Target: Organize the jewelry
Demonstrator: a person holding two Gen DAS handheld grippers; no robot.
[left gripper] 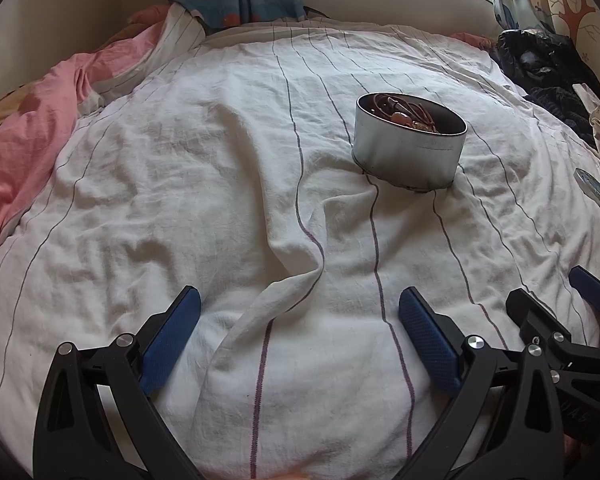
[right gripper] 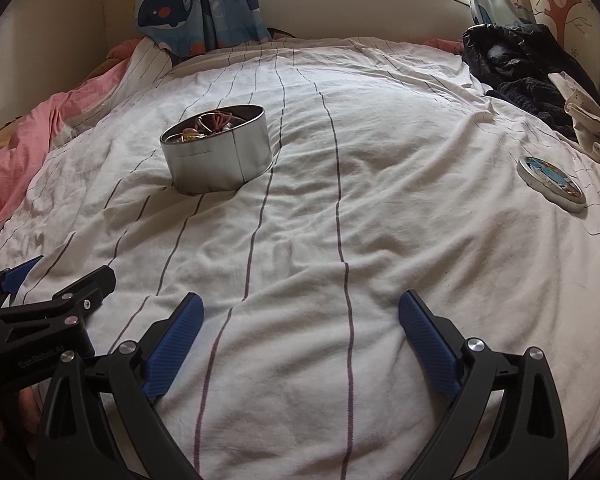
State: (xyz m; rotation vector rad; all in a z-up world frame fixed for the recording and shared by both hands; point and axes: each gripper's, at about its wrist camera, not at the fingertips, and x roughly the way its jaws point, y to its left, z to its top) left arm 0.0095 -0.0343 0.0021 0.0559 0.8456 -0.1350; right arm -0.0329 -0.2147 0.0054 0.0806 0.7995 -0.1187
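White striped sheet covers a bed under a window with whale curtains; pink bedding bunches at one side, dark clothes at the other. A round tin, open and holding tangled jewelry, sits mid-bed, its lid well apart. The left gripper and right gripper hover side by side, angled down, jaws spread wide, empty.
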